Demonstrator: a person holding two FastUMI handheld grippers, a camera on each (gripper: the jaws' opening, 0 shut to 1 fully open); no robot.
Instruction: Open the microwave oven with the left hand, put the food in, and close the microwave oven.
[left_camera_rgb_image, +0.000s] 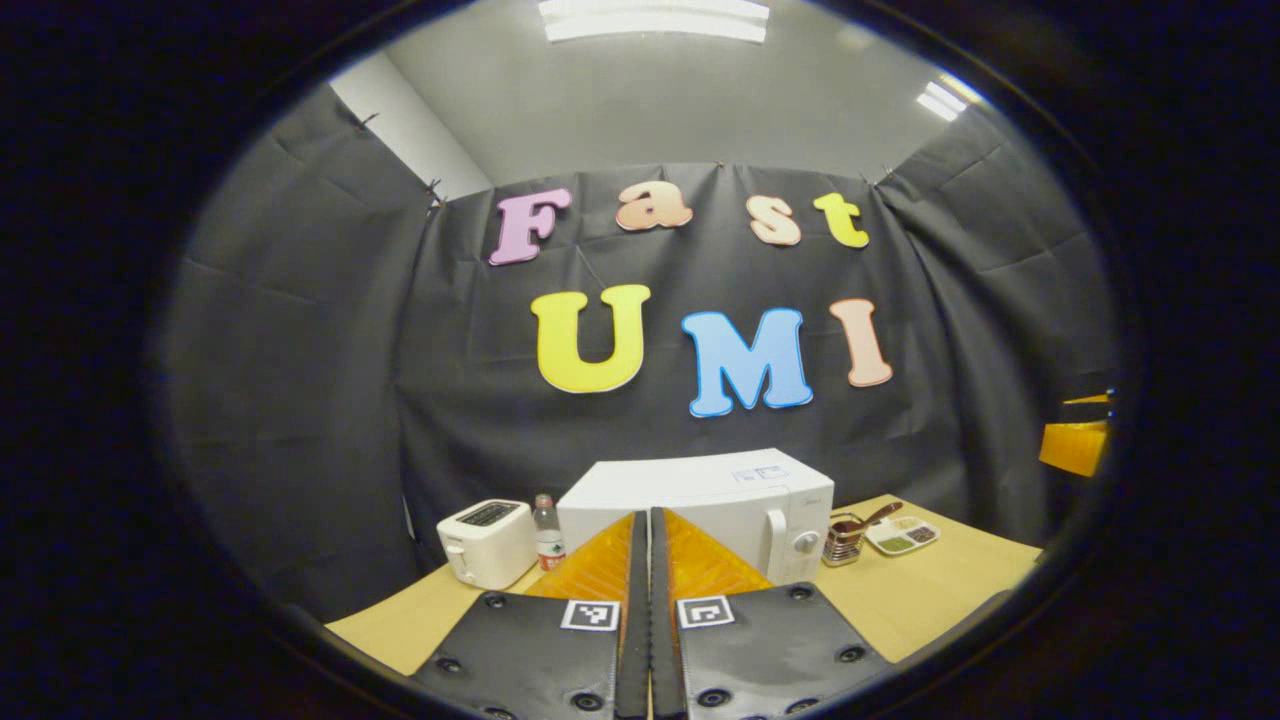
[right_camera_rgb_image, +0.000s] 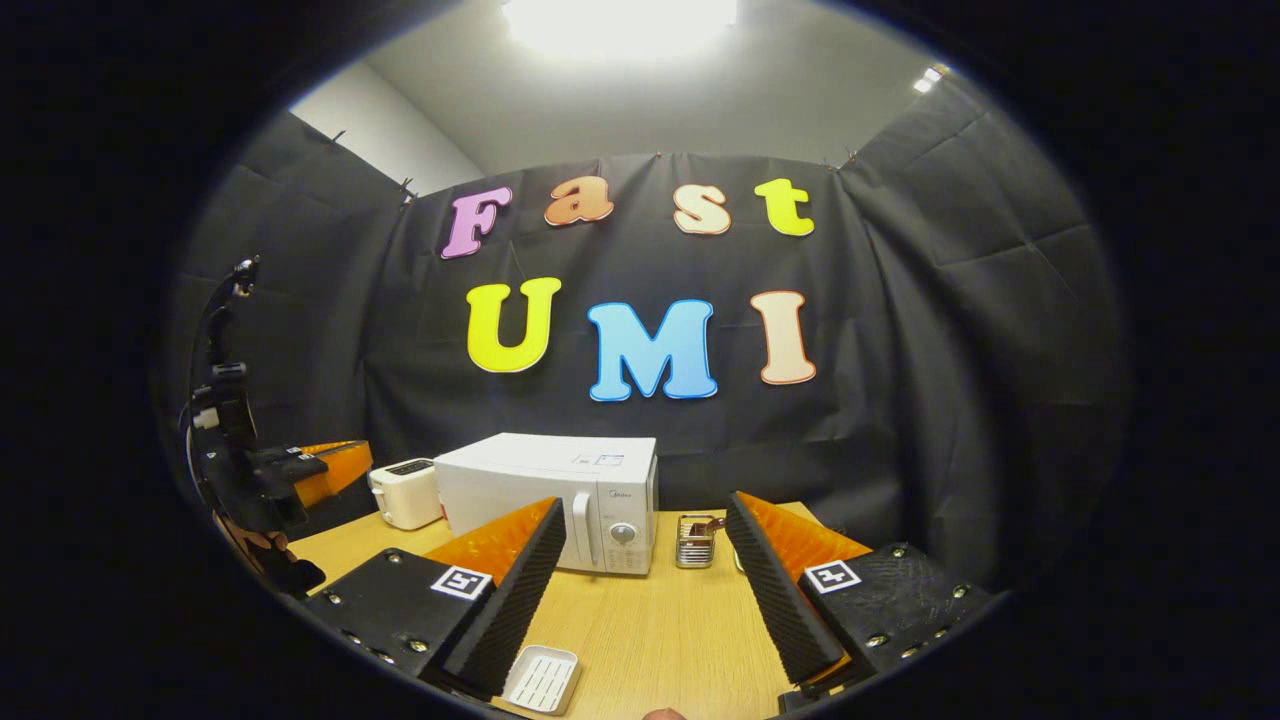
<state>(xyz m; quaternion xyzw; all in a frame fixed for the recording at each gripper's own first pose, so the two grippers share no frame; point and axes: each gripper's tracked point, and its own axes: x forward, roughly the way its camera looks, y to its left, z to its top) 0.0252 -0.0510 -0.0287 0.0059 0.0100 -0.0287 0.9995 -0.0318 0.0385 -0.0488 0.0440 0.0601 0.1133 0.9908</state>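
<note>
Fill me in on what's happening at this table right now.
A person holds a pair of tongs in each hand, facing a white microwave on a wooden table; its door is shut and nothing has been touched yet. The left tongs are closed and empty, aimed at the microwave. The right tongs are open and empty above a small white tray. A toaster, a bottle and a wire holder stand beside the microwave.

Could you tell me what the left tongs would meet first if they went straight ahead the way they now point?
Most likely the microwave: the shut left tongs aim at its closed front, left of the door handle. The table between looks free, though the tongs hide part of it, and depth is hard to judge.
</note>
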